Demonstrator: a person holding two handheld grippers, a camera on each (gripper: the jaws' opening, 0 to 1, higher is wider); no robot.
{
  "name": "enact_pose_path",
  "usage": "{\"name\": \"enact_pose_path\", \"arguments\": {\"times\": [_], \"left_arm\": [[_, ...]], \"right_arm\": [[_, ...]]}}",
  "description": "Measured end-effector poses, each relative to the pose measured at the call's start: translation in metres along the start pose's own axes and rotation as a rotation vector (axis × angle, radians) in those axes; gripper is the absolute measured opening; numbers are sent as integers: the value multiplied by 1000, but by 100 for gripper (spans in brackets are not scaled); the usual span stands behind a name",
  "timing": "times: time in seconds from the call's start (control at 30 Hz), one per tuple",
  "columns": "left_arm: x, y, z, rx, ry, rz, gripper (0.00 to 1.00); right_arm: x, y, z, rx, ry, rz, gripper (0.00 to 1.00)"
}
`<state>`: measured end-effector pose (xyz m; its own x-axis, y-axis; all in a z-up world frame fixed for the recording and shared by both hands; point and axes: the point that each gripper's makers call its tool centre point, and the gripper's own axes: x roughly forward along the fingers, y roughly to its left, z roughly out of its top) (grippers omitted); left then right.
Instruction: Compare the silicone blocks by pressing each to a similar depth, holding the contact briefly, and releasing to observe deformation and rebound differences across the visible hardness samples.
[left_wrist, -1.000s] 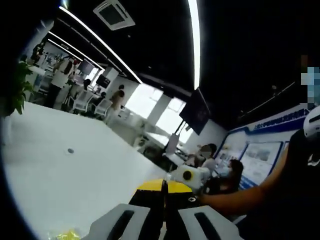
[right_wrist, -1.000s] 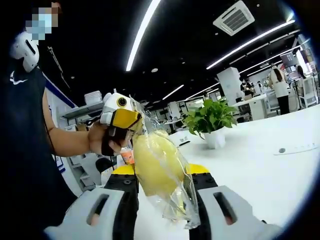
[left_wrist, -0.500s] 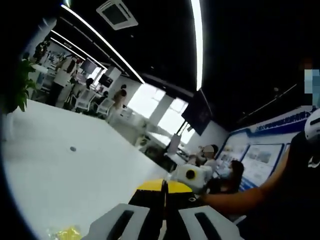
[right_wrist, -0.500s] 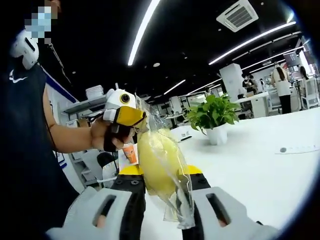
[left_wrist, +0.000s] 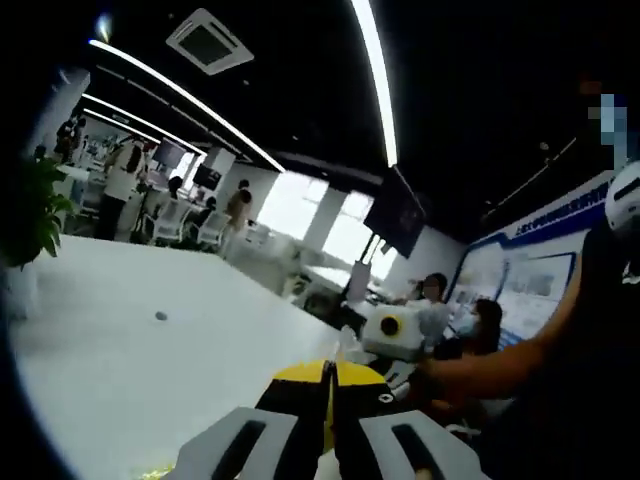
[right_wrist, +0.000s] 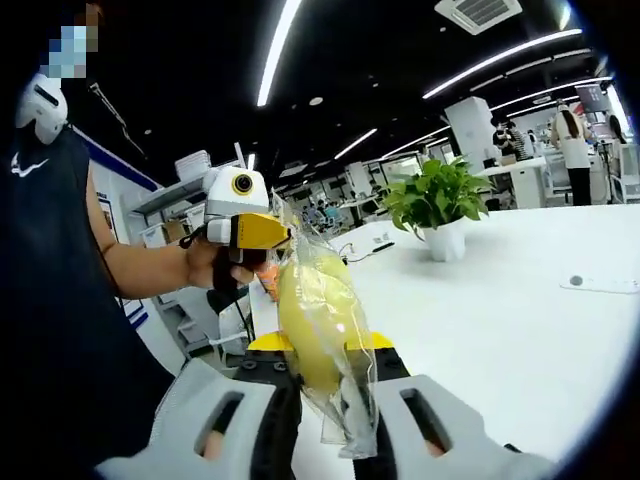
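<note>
bare white table (right_wrist: 520, 320), potted plant (right_wrist: 440, 205) far side

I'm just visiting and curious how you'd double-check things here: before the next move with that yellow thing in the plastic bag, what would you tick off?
1. Right gripper squeezing the soft yellow block in its clear plastic bag: ok, the jaws are closed on its lower part.
2. Left gripper pinching the bag's top corner: ok in the right gripper view; its jaws look shut in the left gripper view.
3. Block deforming under the press: cannot tell, the crinkled bag hides its outline.
4. White table below: ok, bare white surface shows.
5. Potted green plant out of the way: ok, it stands well behind.
6. Other hardness samples within reach: cannot tell.
</note>
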<state>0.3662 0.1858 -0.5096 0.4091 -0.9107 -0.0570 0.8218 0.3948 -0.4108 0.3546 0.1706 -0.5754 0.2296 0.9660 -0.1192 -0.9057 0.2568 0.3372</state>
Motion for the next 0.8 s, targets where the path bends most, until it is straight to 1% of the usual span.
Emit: {"name": "enact_pose_path", "arguments": {"times": [0.07, 0.13, 0.27, 0.37, 0.43, 0.53, 0.57, 0.63, 0.8], "left_arm": [[0, 2, 0, 3, -1, 1, 0], [-2, 2, 0, -18, -3, -5, 0], [-4, 1, 0, -4, -13, -11, 0], [-4, 1, -1, -23, -10, -10, 0], [-2, -1, -4, 5, -12, -6, 1], [-3, 2, -4, -7, -6, 13, 0], [-3, 3, -5, -30, 0, 18, 0], [-3, 3, -5, -6, 0, 22, 0], [-3, 3, -4, -4, -8, 13, 0]], "right_arm": [[0, 0, -1, 2, 8, 4, 8], [0, 1, 0, -2, 13, 7, 8], [1, 3, 0, 3, 27, 19, 7], [2, 5, -1, 4, 37, 24, 7], [4, 6, -2, 2, 48, 31, 7], [4, 7, -4, 2, 58, 29, 7], [4, 6, -5, 5, 59, 28, 7], [4, 5, -5, 11, 61, 29, 7], [4, 6, -4, 22, 57, 35, 7]]}}
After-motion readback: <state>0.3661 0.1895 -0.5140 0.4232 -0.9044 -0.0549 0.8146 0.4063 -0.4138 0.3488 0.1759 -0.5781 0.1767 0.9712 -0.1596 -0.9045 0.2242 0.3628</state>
